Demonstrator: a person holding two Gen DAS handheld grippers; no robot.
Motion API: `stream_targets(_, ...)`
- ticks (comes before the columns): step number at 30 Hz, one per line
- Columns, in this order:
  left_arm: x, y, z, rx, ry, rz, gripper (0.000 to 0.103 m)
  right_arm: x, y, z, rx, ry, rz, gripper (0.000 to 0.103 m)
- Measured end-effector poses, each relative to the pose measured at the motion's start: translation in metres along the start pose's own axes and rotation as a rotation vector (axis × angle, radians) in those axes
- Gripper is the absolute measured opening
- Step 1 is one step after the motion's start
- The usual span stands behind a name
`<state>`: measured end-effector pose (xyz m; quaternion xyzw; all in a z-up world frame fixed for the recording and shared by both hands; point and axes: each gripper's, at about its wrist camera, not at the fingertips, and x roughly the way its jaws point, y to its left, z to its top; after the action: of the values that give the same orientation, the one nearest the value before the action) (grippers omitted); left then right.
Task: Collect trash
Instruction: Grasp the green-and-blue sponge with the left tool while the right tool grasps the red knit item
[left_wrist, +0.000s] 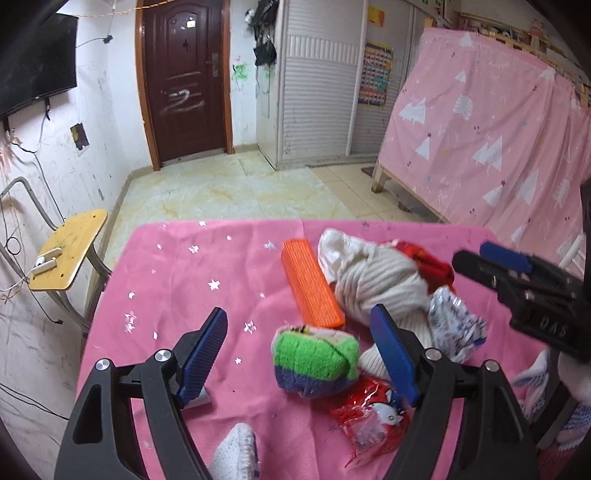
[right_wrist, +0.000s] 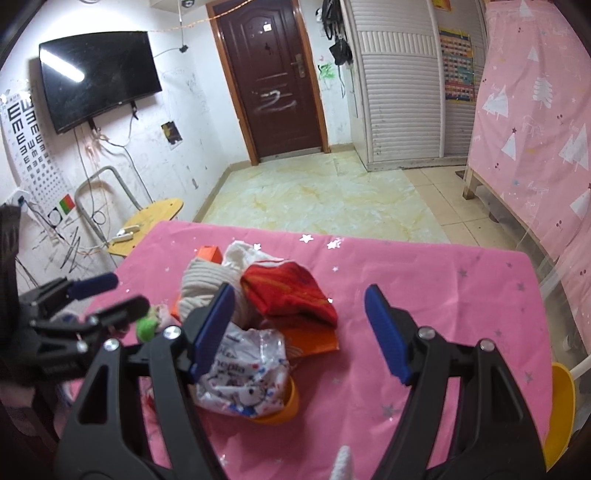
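The left gripper (left_wrist: 303, 354) hangs with its jaws spread wide over a pink star-print tablecloth (left_wrist: 177, 280); beyond lie a tiled floor (left_wrist: 229, 192) and a dark door (left_wrist: 184, 77) at 12 o'clock. A red snack wrapper (left_wrist: 369, 413) lies at its 5 o'clock, touching the right finger. The right gripper (right_wrist: 299, 328), also spread, has a white printed wrapper (right_wrist: 247, 376) at 7 o'clock, resting in an orange bowl (right_wrist: 284, 410).

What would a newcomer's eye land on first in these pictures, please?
Probably the heap of clothes and wrappers mid-table on the pink cloth: a cream knit, an orange box to its left, a green-and-purple sponge between the open left gripper's fingers. The right gripper hangs open above a white wrapper.
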<state>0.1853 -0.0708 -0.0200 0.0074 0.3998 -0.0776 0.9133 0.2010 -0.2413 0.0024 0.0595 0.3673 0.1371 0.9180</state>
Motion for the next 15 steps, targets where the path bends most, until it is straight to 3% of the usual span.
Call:
stream_targets(7,0.018,-0.003,-0.009,0.028,0.034,-0.011,0.071,0.019,0.013,0.001,-0.042,0.030,-0.002,0.070)
stream_targets(9,0.022,-0.003,-0.011,0.033,0.042,-0.024,0.066,0.024,0.016,0.001,-0.054,0.041,-0.005,0.070)
stream_targets(13,0.033,-0.007,-0.017,0.069,0.066,-0.023,0.038,0.032,0.015,0.002,-0.045,0.048,-0.002,0.070)
stream_targets(15,0.035,-0.007,-0.020,0.064,0.069,-0.033,0.032,0.034,0.013,0.002,-0.035,0.050,-0.001,0.070)
